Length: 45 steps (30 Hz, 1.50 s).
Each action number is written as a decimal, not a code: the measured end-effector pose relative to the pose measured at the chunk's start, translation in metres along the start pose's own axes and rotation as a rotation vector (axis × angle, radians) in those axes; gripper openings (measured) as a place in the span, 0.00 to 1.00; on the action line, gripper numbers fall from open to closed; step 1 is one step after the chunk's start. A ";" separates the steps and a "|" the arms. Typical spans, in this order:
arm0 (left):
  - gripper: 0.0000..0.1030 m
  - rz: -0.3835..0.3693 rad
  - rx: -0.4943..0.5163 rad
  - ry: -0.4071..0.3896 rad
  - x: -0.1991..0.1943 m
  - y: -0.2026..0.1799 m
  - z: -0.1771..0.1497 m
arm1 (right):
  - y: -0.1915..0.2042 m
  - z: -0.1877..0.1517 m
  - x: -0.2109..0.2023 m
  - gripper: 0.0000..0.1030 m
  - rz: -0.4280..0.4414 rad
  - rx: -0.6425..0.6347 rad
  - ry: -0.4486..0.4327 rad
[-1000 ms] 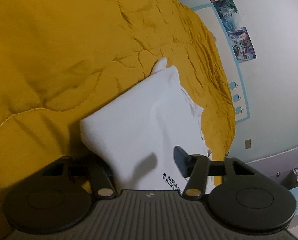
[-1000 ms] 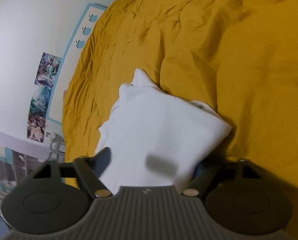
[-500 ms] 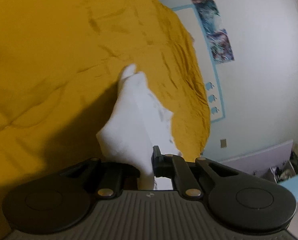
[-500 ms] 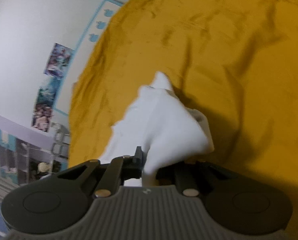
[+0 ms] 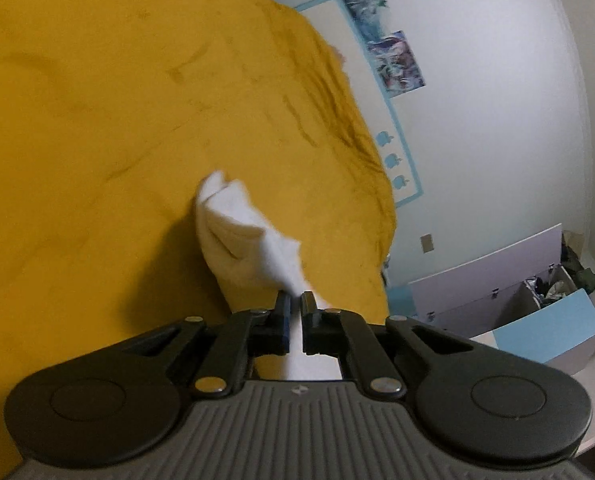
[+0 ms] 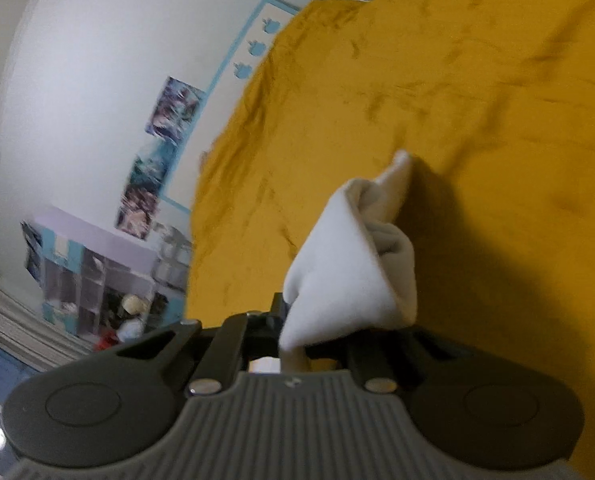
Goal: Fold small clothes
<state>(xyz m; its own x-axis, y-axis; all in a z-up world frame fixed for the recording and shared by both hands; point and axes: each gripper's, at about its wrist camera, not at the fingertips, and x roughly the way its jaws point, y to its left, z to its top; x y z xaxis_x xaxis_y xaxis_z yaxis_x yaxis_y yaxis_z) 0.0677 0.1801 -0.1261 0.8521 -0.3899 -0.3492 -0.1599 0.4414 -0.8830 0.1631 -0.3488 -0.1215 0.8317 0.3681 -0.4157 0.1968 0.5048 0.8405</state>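
A small white garment (image 5: 249, 236) hangs bunched above the mustard-yellow bedspread (image 5: 97, 140). My left gripper (image 5: 295, 300) is shut on its near edge, with white cloth pinched between the black fingers. In the right wrist view the same white garment (image 6: 349, 272) drapes in folds over my right gripper (image 6: 293, 316), which is shut on another part of the near edge; the cloth covers its right finger. The garment's far tip still touches or nearly touches the bedspread (image 6: 477, 100).
A white wall with posters (image 5: 393, 60) and a blue-bordered panel runs along the bed's far side. A lilac cabinet and an open blue box (image 5: 553, 320) stand beyond the bed's corner. Cluttered shelves (image 6: 97, 280) sit by the wall in the right wrist view.
Both grippers closed on the near edge of the flat-lying garment, then rose with it. The cloth came off the bedspread and now hangs bunched from both grips.
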 end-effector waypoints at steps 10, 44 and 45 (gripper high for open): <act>0.03 0.156 0.064 0.087 -0.004 0.016 -0.007 | -0.077 -0.016 -0.036 0.22 -0.116 0.263 -0.045; 0.23 0.141 0.322 0.437 0.113 -0.009 -0.030 | -0.060 0.117 0.128 0.00 -0.264 -0.328 0.054; 0.23 0.141 0.316 0.436 0.114 -0.008 -0.030 | -0.068 0.121 0.132 0.00 -0.260 -0.301 0.074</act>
<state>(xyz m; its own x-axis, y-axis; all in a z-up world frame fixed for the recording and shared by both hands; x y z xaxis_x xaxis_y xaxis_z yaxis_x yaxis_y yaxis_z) 0.1509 0.1086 -0.1684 0.5375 -0.5782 -0.6138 -0.0425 0.7084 -0.7045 0.3225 -0.4293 -0.1915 0.7322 0.2474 -0.6346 0.2261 0.7906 0.5691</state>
